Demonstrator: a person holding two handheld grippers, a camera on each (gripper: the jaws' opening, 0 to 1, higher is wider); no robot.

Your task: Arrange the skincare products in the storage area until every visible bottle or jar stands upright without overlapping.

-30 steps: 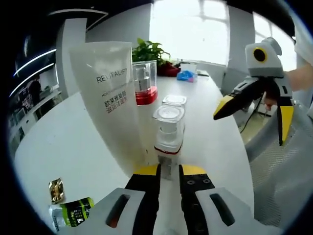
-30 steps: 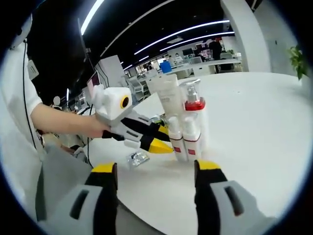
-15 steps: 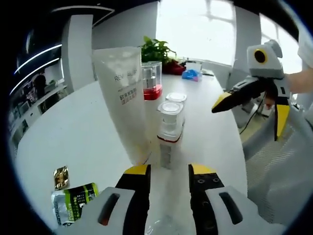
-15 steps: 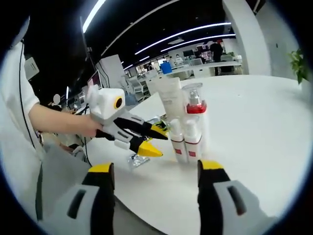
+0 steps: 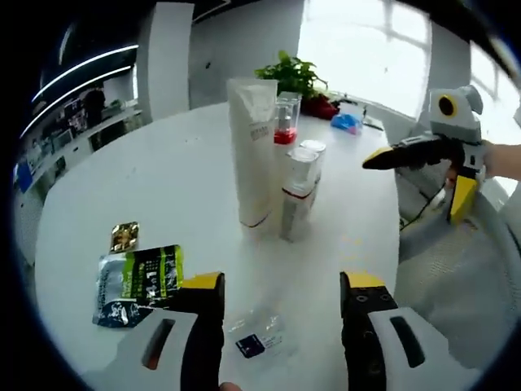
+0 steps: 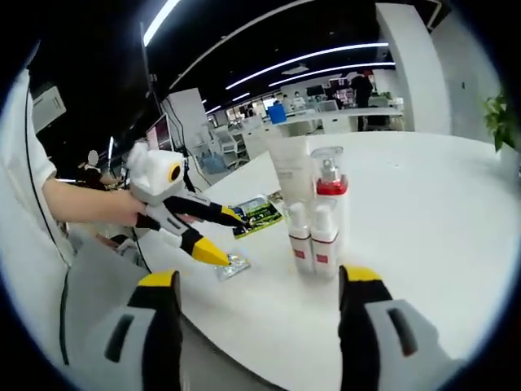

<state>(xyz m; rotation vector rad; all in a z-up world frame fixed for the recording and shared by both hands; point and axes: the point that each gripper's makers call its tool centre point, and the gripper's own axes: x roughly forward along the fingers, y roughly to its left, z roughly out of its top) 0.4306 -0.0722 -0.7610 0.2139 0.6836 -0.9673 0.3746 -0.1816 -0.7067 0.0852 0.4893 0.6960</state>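
Observation:
A tall white tube (image 5: pixel 252 155) stands upright on the white table (image 5: pixel 146 179). Beside it stand two small white bottles with clear caps (image 5: pixel 297 191) (image 5: pixel 313 156) and a pump bottle with a red band (image 5: pixel 284 122). My left gripper (image 5: pixel 282 285) is open, a short way back from the group, holding nothing. My right gripper (image 5: pixel 427 175) hangs open off the table's right edge. In the right gripper view the tube (image 6: pixel 293 171), pump bottle (image 6: pixel 330 183) and small bottles (image 6: pixel 299 236) (image 6: pixel 324 236) stand close together, with the left gripper (image 6: pixel 224 238) open to their left and my right gripper (image 6: pixel 259 281) open.
A green-and-black packet (image 5: pixel 138 281), a small gold sachet (image 5: pixel 124 236) and a clear sachet (image 5: pixel 256 342) lie flat near the left gripper. A potted plant (image 5: pixel 297 77) and a blue item (image 5: pixel 350 122) sit at the table's far end. A grey chair (image 6: pixel 89 285) is by the edge.
The left gripper has opened, let go of the near small bottle and drawn back from the group; the bottle stays standing. The right gripper stays open.

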